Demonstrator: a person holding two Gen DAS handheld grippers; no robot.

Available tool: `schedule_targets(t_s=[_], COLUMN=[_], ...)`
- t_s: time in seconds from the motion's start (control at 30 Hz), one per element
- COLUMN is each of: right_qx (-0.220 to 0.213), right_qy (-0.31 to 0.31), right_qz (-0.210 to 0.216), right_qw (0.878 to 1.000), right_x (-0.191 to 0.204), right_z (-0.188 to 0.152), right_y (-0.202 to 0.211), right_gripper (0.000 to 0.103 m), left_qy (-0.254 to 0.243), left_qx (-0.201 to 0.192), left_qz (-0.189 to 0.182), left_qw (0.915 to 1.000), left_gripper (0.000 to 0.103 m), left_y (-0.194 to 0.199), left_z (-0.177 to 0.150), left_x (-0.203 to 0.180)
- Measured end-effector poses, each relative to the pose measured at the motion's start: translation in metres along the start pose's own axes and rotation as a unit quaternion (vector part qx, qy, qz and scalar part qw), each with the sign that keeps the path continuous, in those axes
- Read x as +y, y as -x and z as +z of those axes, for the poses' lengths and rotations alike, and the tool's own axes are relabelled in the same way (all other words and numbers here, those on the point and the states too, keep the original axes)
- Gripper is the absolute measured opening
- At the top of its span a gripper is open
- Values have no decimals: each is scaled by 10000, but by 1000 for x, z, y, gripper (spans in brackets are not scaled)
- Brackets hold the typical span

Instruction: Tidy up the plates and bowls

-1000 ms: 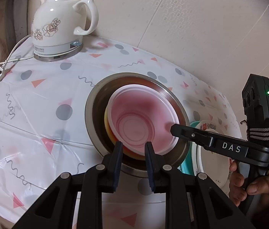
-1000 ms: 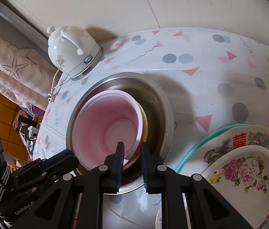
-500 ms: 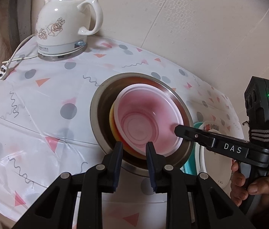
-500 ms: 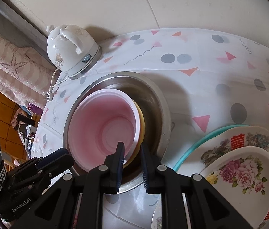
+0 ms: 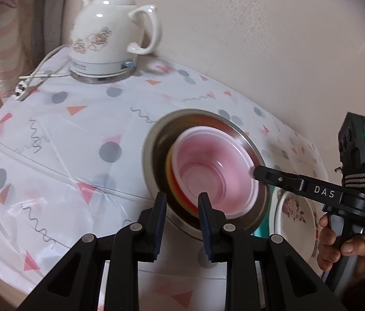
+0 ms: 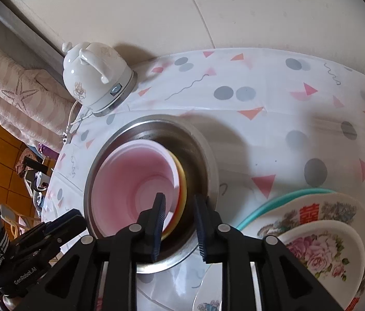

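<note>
1. The left gripper (image 5: 181, 202) hangs over the near rim of the steel bowl (image 5: 154, 153). Its jaws have just been opening and now stand a little apart, with the near edges of the nested bowls between them; the pads are clear of those edges, so nothing is grasped.
2. The right gripper (image 6: 178, 204) reaches over the near right side of the same steel bowl (image 6: 203, 142). Its jaws have also just been opening; the rims of the pink bowl (image 6: 133, 178) and the yellow bowl (image 6: 183, 181) lie in the gap, and the pads no longer press on them.
3. The pink bowl (image 5: 208, 165) sits nested in the yellow bowl (image 5: 169, 165), both inside the steel bowl, on the patterned tablecloth (image 5: 66, 142).
4. In the left wrist view the right gripper's fingertips (image 5: 257, 173) are at the pink bowl's right rim; whether they touch it cannot be told.
5. Floral plates (image 6: 325, 235) are stacked just right of the steel bowl.
6. A white kettle (image 5: 107, 31) stands at the far left.
</note>
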State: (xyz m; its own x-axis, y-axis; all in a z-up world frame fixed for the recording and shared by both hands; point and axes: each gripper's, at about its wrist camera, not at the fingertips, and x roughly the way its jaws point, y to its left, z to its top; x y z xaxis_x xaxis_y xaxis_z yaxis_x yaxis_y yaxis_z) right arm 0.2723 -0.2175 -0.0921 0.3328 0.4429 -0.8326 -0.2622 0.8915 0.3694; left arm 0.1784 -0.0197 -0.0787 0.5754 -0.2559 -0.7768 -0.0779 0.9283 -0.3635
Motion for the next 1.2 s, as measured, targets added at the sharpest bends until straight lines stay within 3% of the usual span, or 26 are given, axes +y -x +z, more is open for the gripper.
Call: schedule_targets(t_s=[0.37, 0.57, 0.83, 1.1, 1.2], right_qx=[-153, 46, 229, 318, 254], right_qy=[-239, -316, -422, -237, -105], right_qz=[-58, -61, -2, -91, -199], right_qw=[9996, 9995, 9988, 9992, 9994], right_x=[-21, -31, -34, -25, -20], right_z=[12, 15, 16, 15, 14], right_y=[7, -5, -24, -32, -30], right_gripper=[28, 28, 19, 10, 10], left_qy=[370, 307, 318, 271, 174], left_qx=[-92, -24, 206, 420, 415], left_qz=[287, 84, -143, -535, -494], left_qw=[9989, 9995, 9992, 9973, 9978], left_gripper=[30, 30, 23, 15, 15], left_y=[1, -8, -30, -48, -49], left_z=[2, 8, 15, 21, 21], left_x=[29, 28, 34, 39, 38])
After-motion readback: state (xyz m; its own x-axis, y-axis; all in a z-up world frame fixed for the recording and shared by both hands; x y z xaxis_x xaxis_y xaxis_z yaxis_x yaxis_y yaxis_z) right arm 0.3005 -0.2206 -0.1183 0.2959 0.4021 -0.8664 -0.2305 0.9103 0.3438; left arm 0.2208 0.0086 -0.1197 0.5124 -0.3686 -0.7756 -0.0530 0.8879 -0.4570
